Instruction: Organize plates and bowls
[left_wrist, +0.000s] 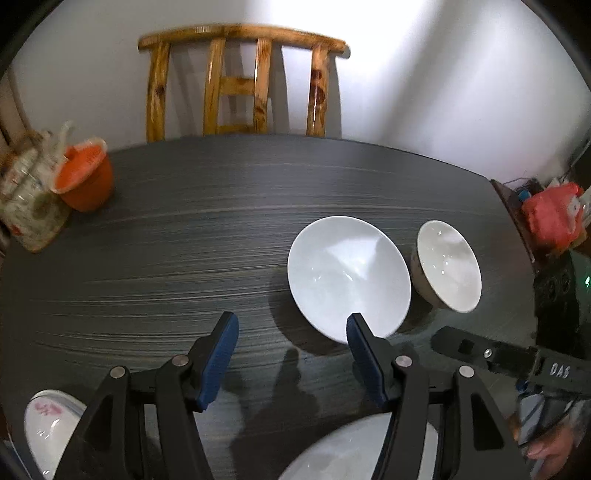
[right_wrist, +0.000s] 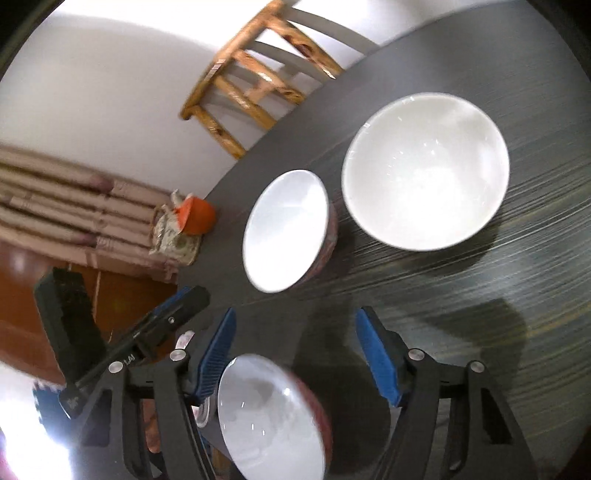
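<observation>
Looking across the dark grey wood-grain table (left_wrist: 184, 258): its far edge runs under a wooden slat-back chair (left_wrist: 240, 81) at 12 o'clock, and the widest bare stretch lies from centre toward 9 o'clock. Left gripper (left_wrist: 291, 332) hangs over bare tabletop, jaws apart, nothing between the blue pads (left_wrist: 218, 362). Right gripper (right_wrist: 295, 328) also has jaws apart, not pressing on anything; a white bowl with a reddish outside (right_wrist: 273, 413) sits low between its fingers near the table's near edge, contact unclear. In the left view a wide white shallow bowl (left_wrist: 347, 273) sits at 2 o'clock, a smaller white bowl with a dark patterned outside (left_wrist: 448, 266) just beside it, toward 3. All bowls look empty. A white dish with pink markings (left_wrist: 48, 428) is at 7 o'clock, another white dish rim (left_wrist: 351, 454) at 6. An orange tub (left_wrist: 86, 177) and a floral pouch (left_wrist: 29, 206) crowd the 10 o'clock corner. A red bag (left_wrist: 550, 214) sits off the table at 3.
</observation>
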